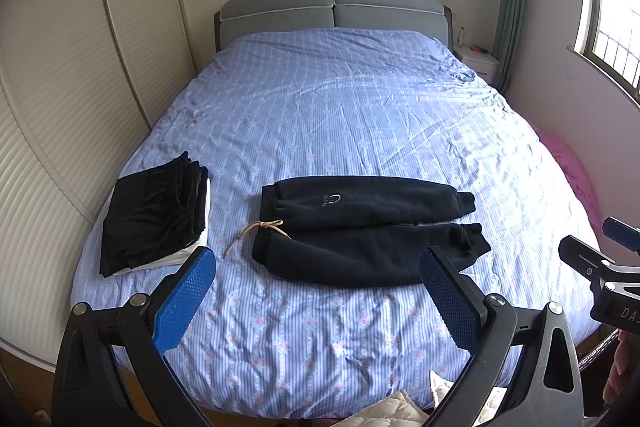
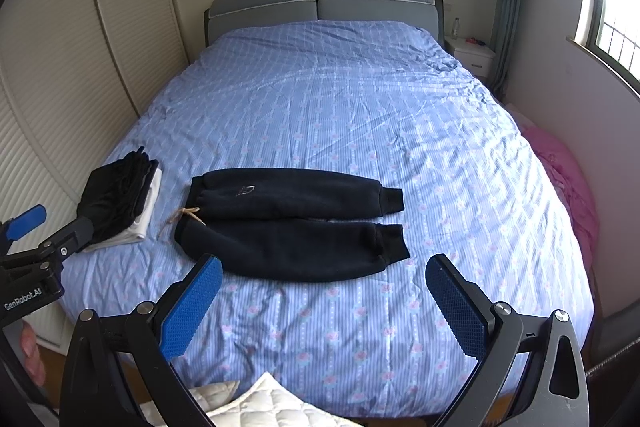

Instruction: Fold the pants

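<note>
the left gripper point(image 1: 316, 291) holds its jaws spread wide over the near edge of the bed point(image 1: 360, 99), gripping nothing. the right gripper point(image 2: 322, 293) does likewise. just beyond them, at lower centre of each frame, dark sweatpants point(image 1: 360, 231) lie flat, legs side by side, tan drawstring point(image 1: 256, 231) at the left end. a folded black clothing stack point(image 1: 156, 215) sits at left.

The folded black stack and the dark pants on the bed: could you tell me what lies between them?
Only the pants' beige drawstring trails toward the stack; otherwise bare blue bedspread, seen in both wrist views.
</note>
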`<action>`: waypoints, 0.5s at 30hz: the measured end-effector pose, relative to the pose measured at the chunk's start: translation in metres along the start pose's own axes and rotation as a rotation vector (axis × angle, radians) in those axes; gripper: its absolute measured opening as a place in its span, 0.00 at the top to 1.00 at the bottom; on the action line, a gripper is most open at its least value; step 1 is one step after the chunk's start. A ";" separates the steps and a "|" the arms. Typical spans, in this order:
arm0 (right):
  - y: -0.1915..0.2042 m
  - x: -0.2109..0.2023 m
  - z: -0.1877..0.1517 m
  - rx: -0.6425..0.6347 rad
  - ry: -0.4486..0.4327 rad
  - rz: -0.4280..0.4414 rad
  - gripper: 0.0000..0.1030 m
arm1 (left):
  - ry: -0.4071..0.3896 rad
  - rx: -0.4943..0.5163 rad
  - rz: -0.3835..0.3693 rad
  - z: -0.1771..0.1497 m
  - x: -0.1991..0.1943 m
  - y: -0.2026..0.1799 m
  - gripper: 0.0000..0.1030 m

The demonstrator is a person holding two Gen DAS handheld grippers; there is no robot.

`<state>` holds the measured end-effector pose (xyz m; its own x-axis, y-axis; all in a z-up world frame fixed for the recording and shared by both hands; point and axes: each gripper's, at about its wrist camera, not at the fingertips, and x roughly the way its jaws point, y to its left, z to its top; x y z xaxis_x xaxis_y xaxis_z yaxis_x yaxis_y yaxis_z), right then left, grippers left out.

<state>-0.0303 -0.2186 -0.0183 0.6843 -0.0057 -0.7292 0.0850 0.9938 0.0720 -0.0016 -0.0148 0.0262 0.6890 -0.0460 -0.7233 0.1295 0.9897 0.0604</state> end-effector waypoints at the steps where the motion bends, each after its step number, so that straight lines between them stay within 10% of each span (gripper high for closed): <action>1: 0.000 0.001 0.000 0.000 0.002 0.000 0.00 | 0.000 0.000 0.000 0.000 0.000 0.000 0.00; 15: 0.001 0.036 0.004 0.028 0.080 0.019 0.00 | 0.035 -0.010 0.028 0.002 0.042 0.017 0.00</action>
<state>-0.0026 -0.2182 -0.0413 0.6260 0.0232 -0.7795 0.0931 0.9902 0.1043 0.0305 0.0000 -0.0019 0.6665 -0.0137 -0.7454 0.1034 0.9919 0.0742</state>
